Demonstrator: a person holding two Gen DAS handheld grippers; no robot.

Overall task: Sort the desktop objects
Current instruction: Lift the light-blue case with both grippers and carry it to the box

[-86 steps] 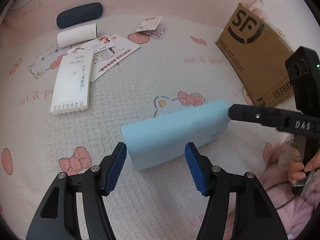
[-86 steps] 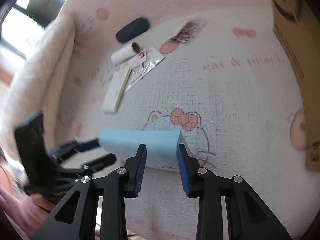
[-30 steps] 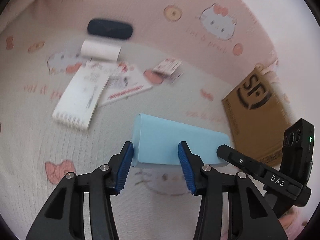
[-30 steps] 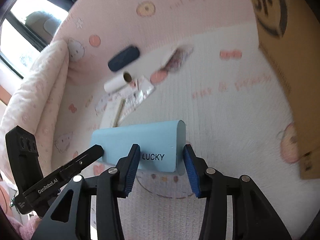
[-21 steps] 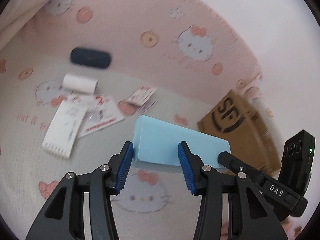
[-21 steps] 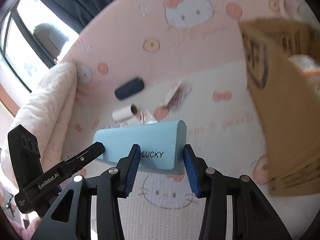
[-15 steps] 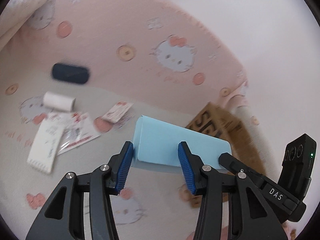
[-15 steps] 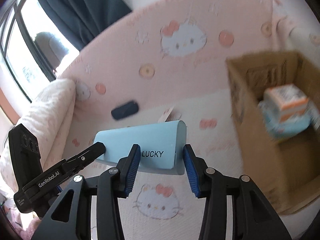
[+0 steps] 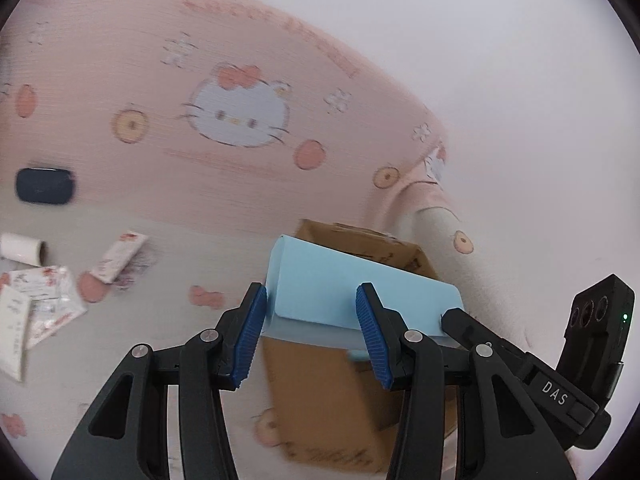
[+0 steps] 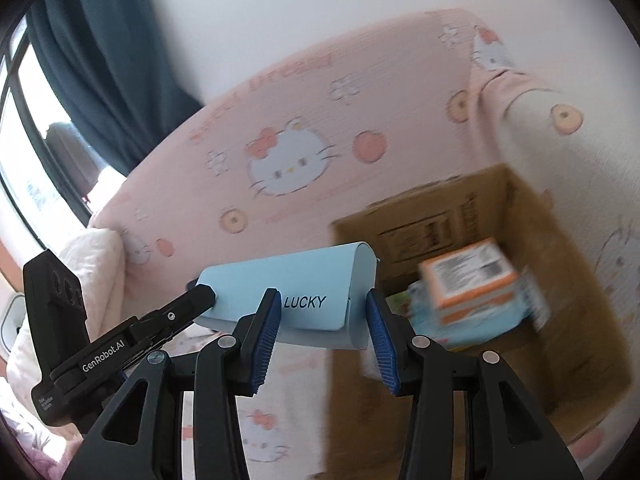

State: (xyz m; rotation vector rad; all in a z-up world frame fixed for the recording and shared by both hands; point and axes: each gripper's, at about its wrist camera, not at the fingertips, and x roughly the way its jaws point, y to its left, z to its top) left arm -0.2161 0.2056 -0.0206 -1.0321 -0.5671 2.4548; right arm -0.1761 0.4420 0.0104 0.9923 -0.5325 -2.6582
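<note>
Left claw (image 9: 310,328) and right claw (image 10: 322,340) each clamp one end of the single blue case (image 10: 296,304), held in the air beside the one cardboard box (image 10: 520,200). Risk: uneven release would tip it against the box wall. Left behind on the bed (image 9: 168,320): one dark case (image 9: 45,185), one roll (image 9: 22,249), several packets (image 9: 118,257).

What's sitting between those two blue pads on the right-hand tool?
The light blue case marked LUCKY, gripped at one end by the right tool. The right wrist view shows it; the left tool holds its other end.
</note>
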